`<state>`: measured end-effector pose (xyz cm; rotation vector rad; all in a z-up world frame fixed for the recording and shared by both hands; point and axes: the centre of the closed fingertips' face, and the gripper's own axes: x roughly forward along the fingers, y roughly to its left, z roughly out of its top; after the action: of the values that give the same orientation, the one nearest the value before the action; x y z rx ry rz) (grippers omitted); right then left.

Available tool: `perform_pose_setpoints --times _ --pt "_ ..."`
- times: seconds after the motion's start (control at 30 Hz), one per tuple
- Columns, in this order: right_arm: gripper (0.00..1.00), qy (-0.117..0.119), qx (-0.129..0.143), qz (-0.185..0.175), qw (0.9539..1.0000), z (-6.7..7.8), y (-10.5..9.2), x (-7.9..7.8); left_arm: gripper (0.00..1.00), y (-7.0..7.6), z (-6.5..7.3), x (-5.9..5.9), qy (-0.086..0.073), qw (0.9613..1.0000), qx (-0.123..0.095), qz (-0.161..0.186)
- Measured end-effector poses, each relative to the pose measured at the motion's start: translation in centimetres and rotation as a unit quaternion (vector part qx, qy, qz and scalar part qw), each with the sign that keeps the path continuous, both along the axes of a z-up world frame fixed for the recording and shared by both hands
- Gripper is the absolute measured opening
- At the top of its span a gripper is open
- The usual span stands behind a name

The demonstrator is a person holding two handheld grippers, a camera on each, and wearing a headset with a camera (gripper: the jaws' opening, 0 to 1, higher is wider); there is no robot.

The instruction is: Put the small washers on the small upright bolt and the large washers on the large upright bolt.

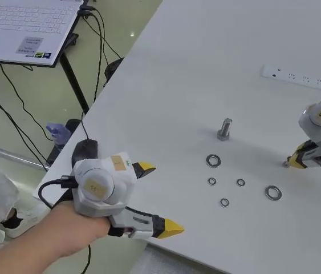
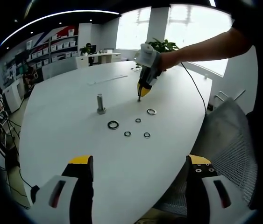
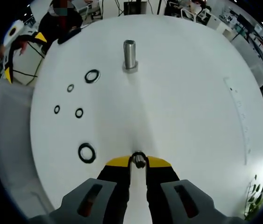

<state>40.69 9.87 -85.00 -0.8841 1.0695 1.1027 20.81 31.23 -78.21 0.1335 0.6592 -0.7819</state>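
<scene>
The large bolt stands upright on the white table. Before it lie two large washers and three small washers. At the right, my right gripper is shut on the small bolt, whose lower end is at the table surface, right of the washers. My left gripper hangs open with nothing between its jaws at the table's near left edge, well short of the washers. In the left gripper view the right gripper holds the small bolt beyond the washers.
A white power strip lies at the back right of the table. A laptop sits on a stand off the table's left, with cables and a blue bottle on the floor. A mesh chair stands by the table edge.
</scene>
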Motion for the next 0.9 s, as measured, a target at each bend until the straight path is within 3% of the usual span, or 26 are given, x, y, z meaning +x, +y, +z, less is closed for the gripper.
perform_pose_setpoints --times 0.5,0.9 --pt "0.12 0.001 -0.007 0.009 0.9999 -1.5 -0.1 0.1 0.87 -0.3 -0.5 0.4 0.0 0.9999 0.015 0.002" --pt "0.13 0.003 -0.008 0.011 0.9999 -1.6 -0.2 0.0 0.87 -0.3 -0.7 0.5 0.002 0.9998 0.02 -0.001"
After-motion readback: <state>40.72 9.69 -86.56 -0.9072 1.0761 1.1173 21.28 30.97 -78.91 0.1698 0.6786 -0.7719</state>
